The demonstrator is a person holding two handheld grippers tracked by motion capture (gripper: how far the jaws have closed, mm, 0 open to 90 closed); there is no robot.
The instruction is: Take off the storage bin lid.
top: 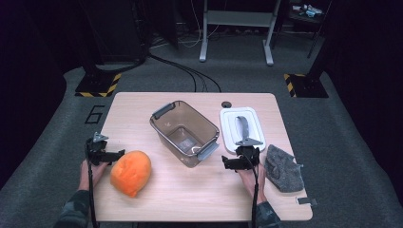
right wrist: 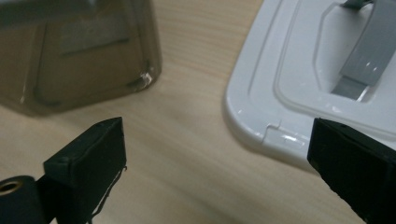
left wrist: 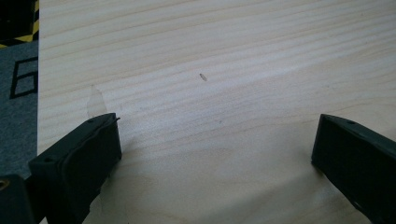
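A clear brownish bin (top: 185,132) with grey handles stands mid-table, empty as far as I can tell. Its white lid (top: 241,128) with a grey handle lies flat to the right. An orange soft lump (top: 130,172) rests near the front left, and a grey cloth (top: 283,167) lies front right. My left gripper (top: 102,152) sits just left of the orange lump, open over bare wood (left wrist: 217,135). My right gripper (top: 241,159) hovers at the lid's near edge, open with nothing between its jaws (right wrist: 217,140). Ahead of it are the bin's corner (right wrist: 79,56) and the lid (right wrist: 299,70).
A small black round piece (top: 226,104) sits at the table's far edge. A small grey tag (top: 305,201) lies near the front right corner. Beyond the table are grey carpet, floor cables (top: 190,73) and a metal stand (top: 237,28).
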